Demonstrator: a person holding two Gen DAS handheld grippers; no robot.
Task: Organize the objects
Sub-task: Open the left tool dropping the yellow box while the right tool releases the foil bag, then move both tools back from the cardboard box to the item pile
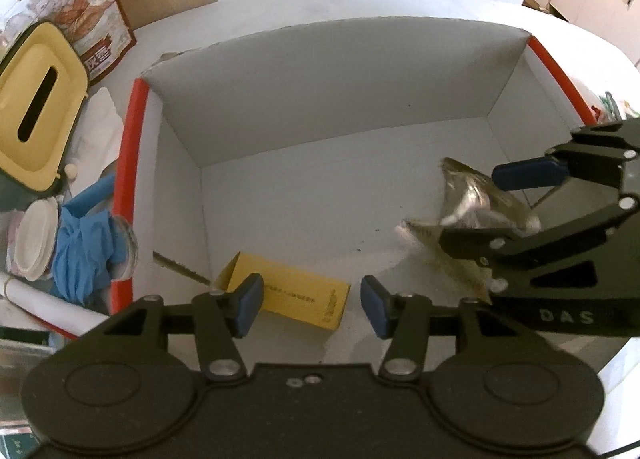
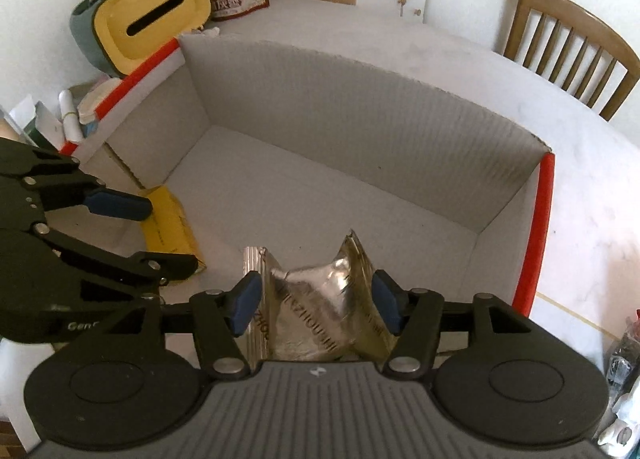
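- White cardboard box (image 2: 360,127) with red-edged rims, open-topped, sits on the tabletop (image 2: 460,59).
- Yellow carton (image 1: 296,299) lies flat in its near left corner.
- Crumpled silver foil pouch (image 2: 320,311), upright between the right tongs (image 2: 316,301).

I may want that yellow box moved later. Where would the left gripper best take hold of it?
Probably across the yellow box's two long sides, near its middle, coming straight down from above. It lies flat on the carton floor, so only those narrow sides offer a pinch. The left gripper hovers open over it.

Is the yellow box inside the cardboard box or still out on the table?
Inside. The yellow box lies flat on the floor of the cardboard box, near its left wall, under the open left hand-held gripper.
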